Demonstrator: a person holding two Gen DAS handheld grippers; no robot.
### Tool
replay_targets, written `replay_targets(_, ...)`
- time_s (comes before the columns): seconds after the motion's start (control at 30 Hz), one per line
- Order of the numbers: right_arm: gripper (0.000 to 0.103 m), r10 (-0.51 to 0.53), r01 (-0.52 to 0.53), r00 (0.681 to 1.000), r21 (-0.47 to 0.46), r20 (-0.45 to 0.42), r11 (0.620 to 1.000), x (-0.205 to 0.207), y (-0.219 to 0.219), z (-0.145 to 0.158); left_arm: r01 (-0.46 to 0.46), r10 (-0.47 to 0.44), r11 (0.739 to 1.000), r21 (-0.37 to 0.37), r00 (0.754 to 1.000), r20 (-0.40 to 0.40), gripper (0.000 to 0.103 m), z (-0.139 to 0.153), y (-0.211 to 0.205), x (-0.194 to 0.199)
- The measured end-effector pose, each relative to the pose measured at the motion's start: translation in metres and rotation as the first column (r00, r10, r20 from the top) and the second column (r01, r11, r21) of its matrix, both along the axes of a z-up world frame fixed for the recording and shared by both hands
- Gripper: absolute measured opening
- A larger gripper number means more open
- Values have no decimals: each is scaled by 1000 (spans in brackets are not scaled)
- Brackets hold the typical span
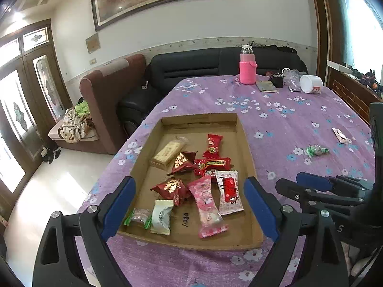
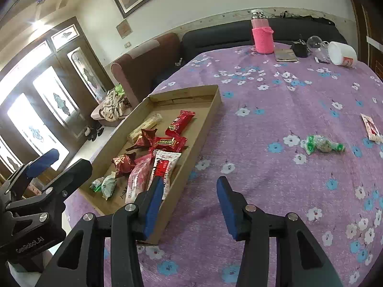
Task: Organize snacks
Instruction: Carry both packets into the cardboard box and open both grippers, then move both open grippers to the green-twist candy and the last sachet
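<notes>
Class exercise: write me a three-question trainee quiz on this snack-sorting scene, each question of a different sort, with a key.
1. True or false: the green-wrapped candy lies inside the cardboard tray.
2. Which stands at the table's far end? A pink-sleeved bottle; B kettle; C lamp.
3. Fill in: the left tongs and right tongs are both ____ and hold nothing.

Key: 1 false, it lies on the purple floral tablecloth; 2 A; 3 open.

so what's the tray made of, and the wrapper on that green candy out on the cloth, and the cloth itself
The tray looks like plain brown corrugated cardboard, matte, with folded walls and pen marks on the floor. The green candy seems wrapped in thin clear plastic film, glossy, with green twisted ends and the sweet showing through. The cloth looks like soft purple fabric with a flower print, dull and slightly fuzzy; the exact fibre is unclear.
</notes>
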State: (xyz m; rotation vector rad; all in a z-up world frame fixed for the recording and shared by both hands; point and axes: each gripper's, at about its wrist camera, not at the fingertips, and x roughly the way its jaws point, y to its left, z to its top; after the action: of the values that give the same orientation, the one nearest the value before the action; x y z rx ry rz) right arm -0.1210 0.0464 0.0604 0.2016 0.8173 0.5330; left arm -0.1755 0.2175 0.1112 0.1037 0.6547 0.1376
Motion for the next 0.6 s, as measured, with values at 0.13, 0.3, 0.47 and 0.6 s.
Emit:
replay_targets(0.13,50,-3,3,1000,10,-5,1000,0,-6,-1,6,-6,1000,9,1000,-12,91,-2,-5,2)
replay_targets(0.3,51,-4,4,1000,17,-10,1000,0,-8,-3,17,-17,1000,14,1000,-23,91,-3,-10,3)
replay_targets(0.47,51,-6,7,1000,21,-14,1000,1,-11,-4,26,-25,1000,14,999,-30,91,-5,-12,4)
replay_targets(0.6,51,-8,8,1000,20,-22,1000,1,-13,-7,35,-34,999,13,999,-35,91,-6,-13,5)
